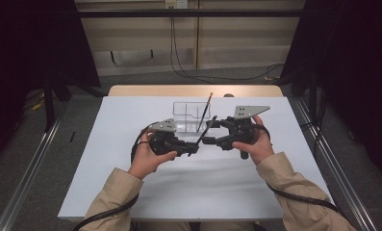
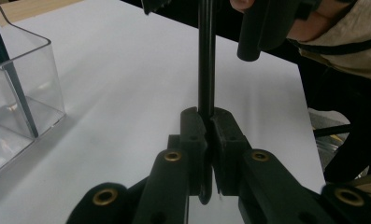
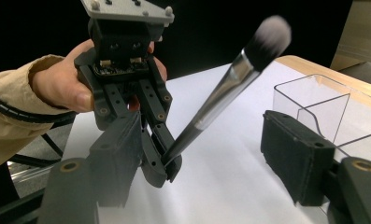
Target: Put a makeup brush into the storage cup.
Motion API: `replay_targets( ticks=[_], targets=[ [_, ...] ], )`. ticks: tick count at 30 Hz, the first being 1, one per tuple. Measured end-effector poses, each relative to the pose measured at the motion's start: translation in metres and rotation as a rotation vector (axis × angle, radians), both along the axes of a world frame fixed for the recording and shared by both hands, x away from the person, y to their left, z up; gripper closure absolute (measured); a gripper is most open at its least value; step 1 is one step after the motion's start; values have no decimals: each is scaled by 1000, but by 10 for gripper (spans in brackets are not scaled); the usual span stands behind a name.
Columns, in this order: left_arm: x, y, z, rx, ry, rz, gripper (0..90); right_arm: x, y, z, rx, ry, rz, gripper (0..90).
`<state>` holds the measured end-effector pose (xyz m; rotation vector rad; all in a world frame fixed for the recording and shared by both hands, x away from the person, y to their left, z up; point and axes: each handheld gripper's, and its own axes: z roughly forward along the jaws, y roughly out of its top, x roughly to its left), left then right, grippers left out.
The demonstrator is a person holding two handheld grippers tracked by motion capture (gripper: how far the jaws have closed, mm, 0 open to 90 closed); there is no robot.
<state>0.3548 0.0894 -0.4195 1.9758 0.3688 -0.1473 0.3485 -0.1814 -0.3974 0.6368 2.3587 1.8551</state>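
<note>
My left gripper point(image 1: 190, 149) point(image 2: 206, 122) is shut on the black handle of a makeup brush point(image 1: 205, 129) point(image 2: 205, 65) point(image 3: 220, 91). The brush slants up and away, its grey-white bristles point(image 3: 270, 36) at the top. My right gripper point(image 1: 211, 134) point(image 3: 204, 140) faces it with its jaws wide open, one on each side of the handle and touching nothing. In the right gripper view the left gripper point(image 3: 167, 164) points toward the camera, held in a hand. Just behind both stands a clear plastic organizer point(image 1: 184, 111) point(image 2: 38, 88) point(image 3: 323, 105) with a thin dark pencil-like stick point(image 1: 205, 111) point(image 2: 12, 79) leaning in it.
A white tabletop point(image 1: 188, 183) spreads around and in front of the hands, with a wooden strip point(image 1: 193, 90) along its far edge. Metal rails point(image 1: 30, 163) run along the floor on both sides. Cables trail from both grippers past the sleeves.
</note>
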Motion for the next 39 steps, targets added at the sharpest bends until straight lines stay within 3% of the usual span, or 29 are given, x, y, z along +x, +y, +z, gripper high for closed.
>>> replay_targets(
  ticks=[8,16,39],
  targets=[
    [0,-3,1,-27,-2,11,843,-1,2,-1,-4,-5,28,515],
    [1,-4,0,-37,1,12,843,0,4,-4,-13,10,44,629],
    [1,-8,-3,-52,5,16,843,2,-3,-2,63,67,8,776]
  ],
)
